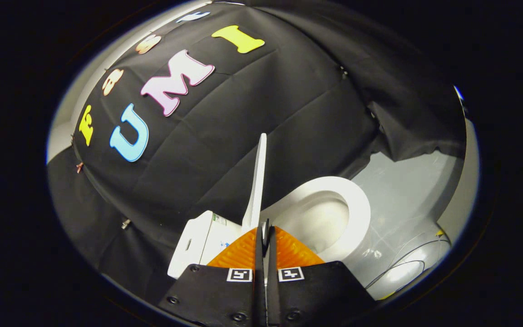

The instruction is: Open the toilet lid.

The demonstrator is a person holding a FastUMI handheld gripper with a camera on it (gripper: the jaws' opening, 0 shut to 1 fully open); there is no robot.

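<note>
In the gripper view, the gripper (265, 229) is seen with its two orange fingers (243, 252) pressed together, only a thin slit left between them, and nothing is pinched. Just ahead of the fingertips, the lid (257, 181) is seen edge-on, raised and standing nearly upright above the tank (202, 243). Whether the fingertips touch the lid's lower edge cannot be told. Beside the lid, the white seat (357, 213) is laid down around the open bowl (325, 222). Grey floor (407, 190) is seen beyond the seat, and black cloth (252, 109) is hung behind the toilet.
</note>
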